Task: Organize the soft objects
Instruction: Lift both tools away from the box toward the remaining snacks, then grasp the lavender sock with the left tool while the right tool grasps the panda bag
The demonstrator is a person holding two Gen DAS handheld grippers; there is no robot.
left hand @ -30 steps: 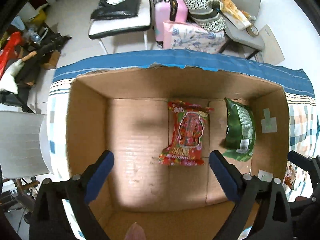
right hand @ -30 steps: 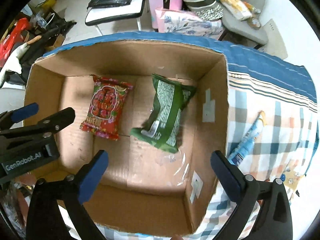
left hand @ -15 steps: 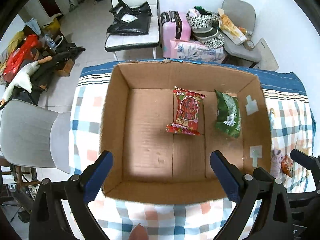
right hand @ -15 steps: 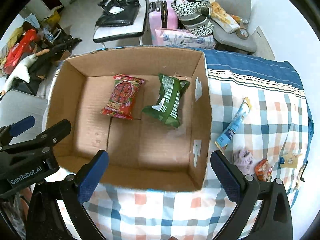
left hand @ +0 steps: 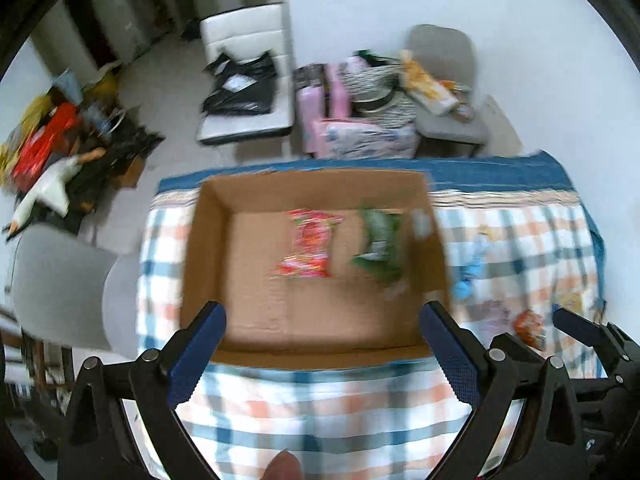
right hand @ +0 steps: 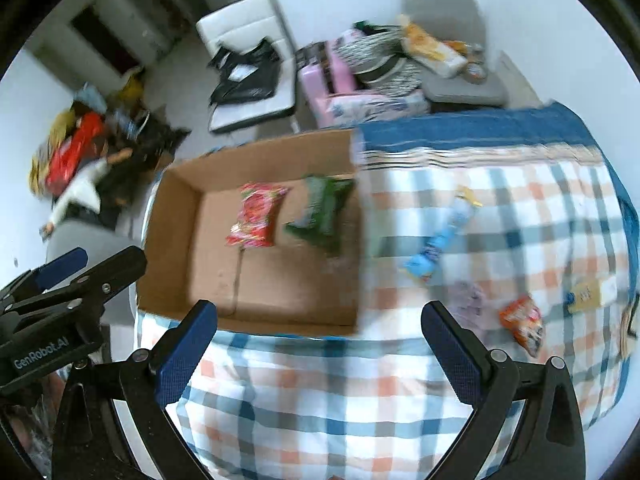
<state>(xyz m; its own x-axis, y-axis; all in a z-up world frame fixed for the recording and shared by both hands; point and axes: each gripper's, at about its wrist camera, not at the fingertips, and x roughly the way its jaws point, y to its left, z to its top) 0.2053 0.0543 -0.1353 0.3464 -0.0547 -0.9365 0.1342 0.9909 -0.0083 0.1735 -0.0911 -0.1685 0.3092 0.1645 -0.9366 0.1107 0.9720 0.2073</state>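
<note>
Both hand-held grippers, left (left hand: 320,344) and right (right hand: 320,340), you held wide open and empty above the checked bed (right hand: 320,400), free to collect. Two packets already lay in the cardboard box (right hand: 256,304); blue packet (right hand: 440,240) and orange packet (right hand: 522,322) waited right of it.

Snack packets (left hand: 308,244) motion-blurred, labels unreadable

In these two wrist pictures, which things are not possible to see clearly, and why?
- Print on the red packet and green packet: left wrist view, motion blur.
- Pale purple item on the checked cloth: right wrist view, smeared, identity unclear.
- Yellow card: right wrist view, text too small.
</note>
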